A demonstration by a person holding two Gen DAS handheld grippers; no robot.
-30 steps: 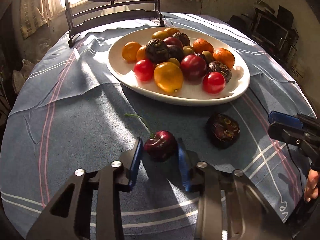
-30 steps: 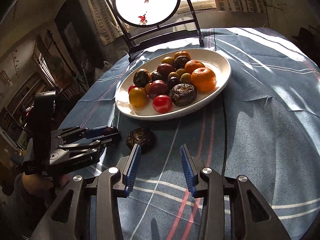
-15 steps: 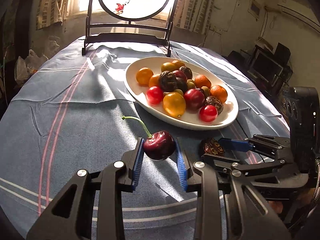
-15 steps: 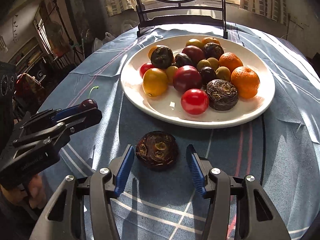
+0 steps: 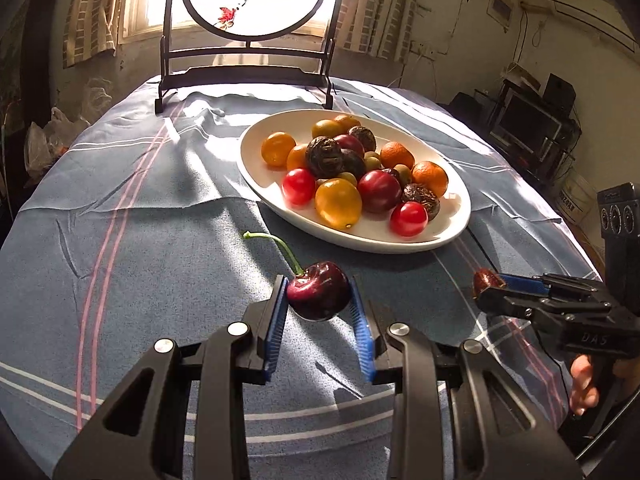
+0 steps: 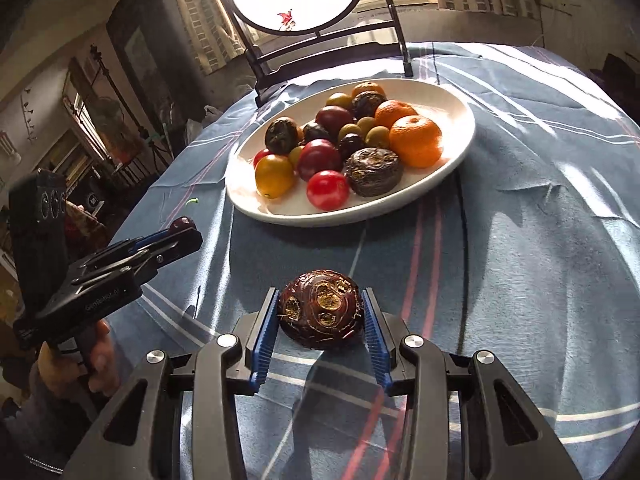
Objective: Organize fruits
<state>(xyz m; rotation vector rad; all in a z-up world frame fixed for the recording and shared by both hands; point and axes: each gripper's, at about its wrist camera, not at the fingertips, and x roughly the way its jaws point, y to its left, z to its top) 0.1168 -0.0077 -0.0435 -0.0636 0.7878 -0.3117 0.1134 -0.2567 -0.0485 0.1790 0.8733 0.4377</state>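
Fruits are mostly piled on the big white oval ceramic plate [image 5: 452, 236] sitting on the blue striped tablecloth [image 5: 120, 240], with two stragglers on the near side of that plate.

So what's just changed, bigger one first. A second ago the wrinkled dark brown round fruit [image 6: 320, 308] lay loose on the cloth just in front of the plate, nothing around it. Now the right hand-held gripper [image 6: 320, 292] has it between its blue pads, the jaws closing, with both pads touching its sides. Can't tell if it's off the cloth yet.

Then the little one. The glossy dark red cherry with the green stem [image 5: 318, 300] is pinched tight in the left hand-held gripper [image 5: 318, 280]. It was low at the cloth a second ago and now hangs clear of it, just short of the plate's near rim, stem pointing up and away.

My read: both strays are basically in hand, so what's left is carrying them over the rim and dropping them on the pile.
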